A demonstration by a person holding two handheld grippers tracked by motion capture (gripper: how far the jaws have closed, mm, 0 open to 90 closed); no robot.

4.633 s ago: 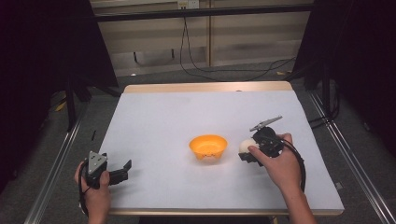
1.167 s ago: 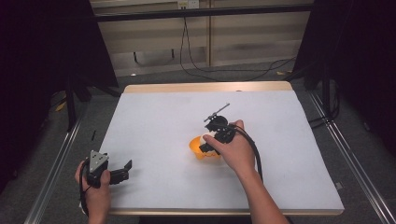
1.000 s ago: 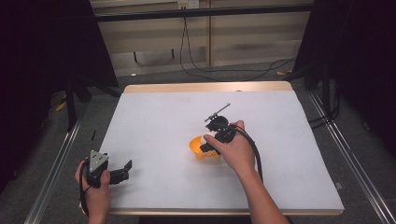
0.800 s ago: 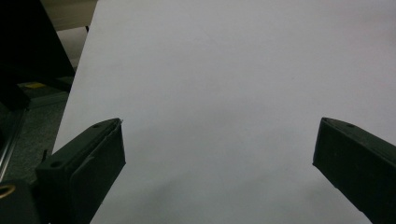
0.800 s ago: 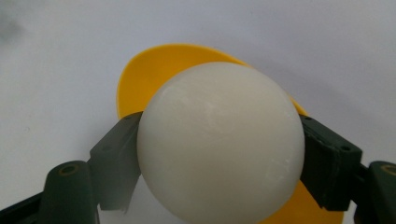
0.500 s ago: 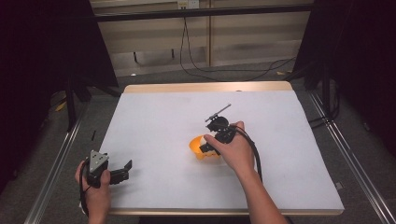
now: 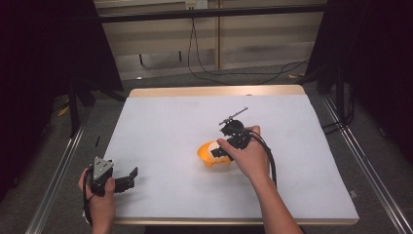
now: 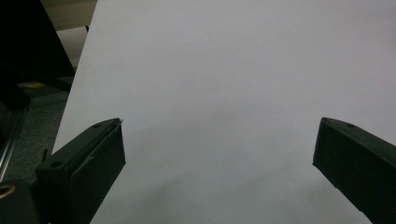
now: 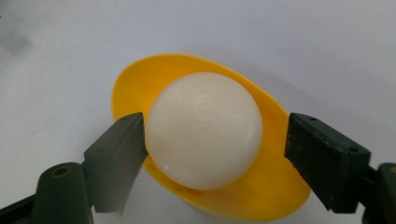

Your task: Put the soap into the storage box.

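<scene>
A white ball [image 9: 204, 128] sits in a small orange-yellow bowl [image 9: 261, 186] on the white table [image 7: 170, 126]. My right gripper [image 9: 215, 133] straddles the ball with its jaws apart: the left jaw touches the ball's side, and a gap separates the right jaw from it. From above, the right gripper [image 7: 220, 152] hangs over the bowl [image 7: 206, 155] near the table's middle and the hand hides the ball. My left gripper [image 7: 129, 177] rests at the front left corner, open, with bare table between its jaws [image 8: 219, 140].
The table's wooden far edge [image 7: 214, 91] runs across the back. Metal rails [image 7: 53, 180] flank the table on both sides. Cables [image 7: 229, 73] lie on the floor beyond it. Dark curtains stand to the left and right.
Since 4.6 s ago my right gripper carried the white ball leftward from beside the bowl to over it. Over the last second it has hardly moved. The left gripper stayed put.
</scene>
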